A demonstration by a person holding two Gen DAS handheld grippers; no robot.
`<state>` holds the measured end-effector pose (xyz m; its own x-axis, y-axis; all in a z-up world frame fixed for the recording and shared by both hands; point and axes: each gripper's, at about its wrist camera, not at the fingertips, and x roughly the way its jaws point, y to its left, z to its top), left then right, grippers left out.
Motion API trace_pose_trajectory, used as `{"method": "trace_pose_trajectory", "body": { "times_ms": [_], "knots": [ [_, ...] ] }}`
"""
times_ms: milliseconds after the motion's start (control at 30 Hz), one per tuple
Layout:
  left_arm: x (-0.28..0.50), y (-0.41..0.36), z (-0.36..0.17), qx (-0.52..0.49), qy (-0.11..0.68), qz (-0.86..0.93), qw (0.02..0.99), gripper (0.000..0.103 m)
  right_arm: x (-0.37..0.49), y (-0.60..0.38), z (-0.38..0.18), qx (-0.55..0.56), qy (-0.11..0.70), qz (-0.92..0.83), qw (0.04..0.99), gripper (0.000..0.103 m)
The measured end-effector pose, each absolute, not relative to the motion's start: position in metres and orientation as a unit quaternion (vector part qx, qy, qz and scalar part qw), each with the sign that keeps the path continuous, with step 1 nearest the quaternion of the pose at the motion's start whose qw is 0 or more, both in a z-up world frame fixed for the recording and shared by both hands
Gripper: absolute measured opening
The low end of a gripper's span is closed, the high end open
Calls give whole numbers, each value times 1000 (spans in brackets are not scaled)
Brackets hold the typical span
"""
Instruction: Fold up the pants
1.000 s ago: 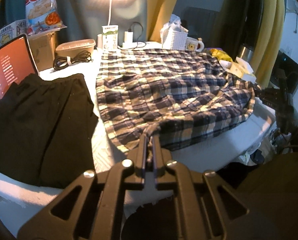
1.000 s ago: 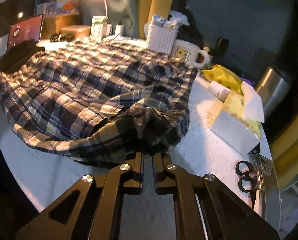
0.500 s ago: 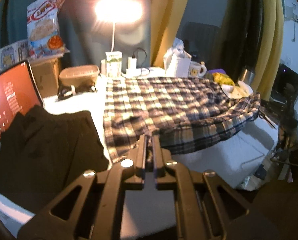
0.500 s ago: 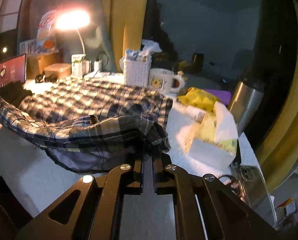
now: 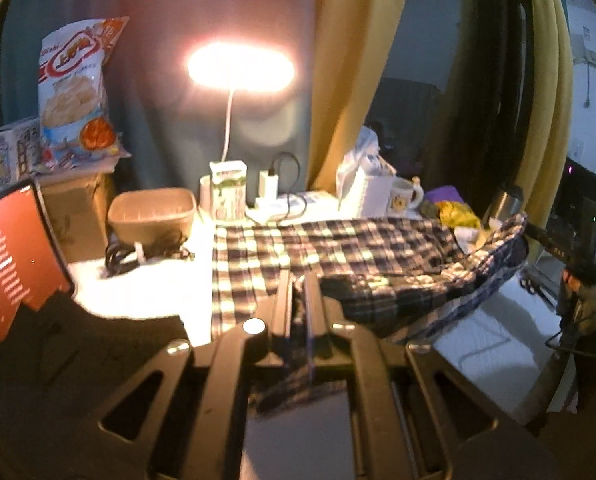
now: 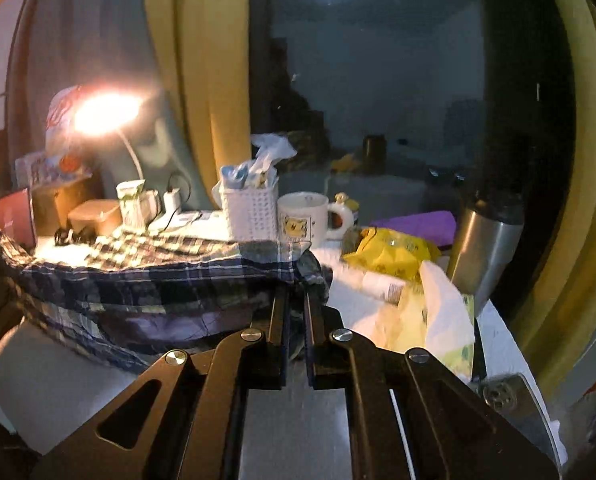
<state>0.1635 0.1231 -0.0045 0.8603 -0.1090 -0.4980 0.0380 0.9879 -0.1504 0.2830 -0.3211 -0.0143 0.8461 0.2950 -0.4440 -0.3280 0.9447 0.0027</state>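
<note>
the left gripper [image 5: 296, 280] and the right gripper [image 6: 297, 292] each pinch the near edge of the plaid pants [image 5: 338, 244] with jaws nearly closed on the cloth. that edge hangs lifted above the white table [image 5: 146, 288], while the far part of the pants lies flat toward the lamp [image 5: 240, 66]. for a clean fold, keep both grips level and the edge taut between them, carry it toward the far edge, and clear the mug [image 6: 302, 216] and basket [image 6: 250, 212].

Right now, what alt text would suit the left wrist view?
The left gripper pinches the near edge of plaid pants, lifted above a white table. A black garment lies left, under a glowing desk lamp.
</note>
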Motion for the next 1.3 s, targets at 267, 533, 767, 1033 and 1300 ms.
{"method": "trace_pose_trajectory", "body": {
  "times_ms": [267,533,767,1033,1300],
  "knots": [
    [219,142,-5,-86,253,-44,963,5,325,-318,-14,7,231,138,963,7],
    [273,163,-7,-84,251,-45,963,5,363,-299,-19,13,242,132,961,6],
    [328,177,-15,-78,262,-58,960,5,401,-287,-23,18,251,122,960,4],
    [389,187,-41,-70,286,-59,954,5,440,-274,-33,1,273,116,955,2],
    [418,201,-63,-70,312,-46,946,5,456,-271,-54,-24,326,124,937,6]
  ]
}}
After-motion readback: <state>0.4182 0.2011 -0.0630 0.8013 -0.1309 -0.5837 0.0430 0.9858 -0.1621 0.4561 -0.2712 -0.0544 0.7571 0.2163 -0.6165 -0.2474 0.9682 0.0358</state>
